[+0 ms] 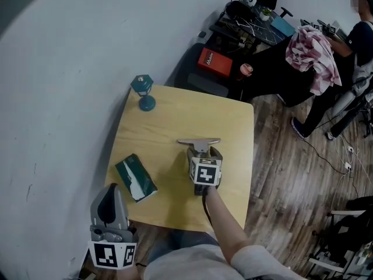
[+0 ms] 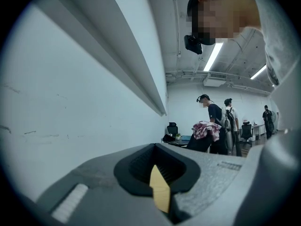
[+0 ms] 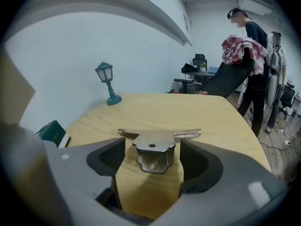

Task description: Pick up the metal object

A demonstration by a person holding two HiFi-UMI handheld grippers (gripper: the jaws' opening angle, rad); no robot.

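Note:
The metal object [image 1: 199,141], a flat silver bracket with two wings and a boxy body, lies near the middle of the wooden table [image 1: 175,112]. My right gripper [image 1: 203,151] is low over it, open, its jaws on either side of the bracket's body [image 3: 153,147] with a gap on each side. In the right gripper view the wings stretch across just beyond the fingertips. My left gripper [image 1: 109,202] hangs off the table's near left corner, pointing up along the wall. Its jaws [image 2: 158,174] look shut, with only a thin sliver of table showing and nothing held.
A teal lantern ornament [image 1: 143,92] stands at the far left corner of the table and a green box [image 1: 135,178] lies near the left front edge. Beyond the table are a red box [image 1: 214,61], a chair draped with pink cloth [image 1: 312,51], a person [image 1: 352,39] and floor cables.

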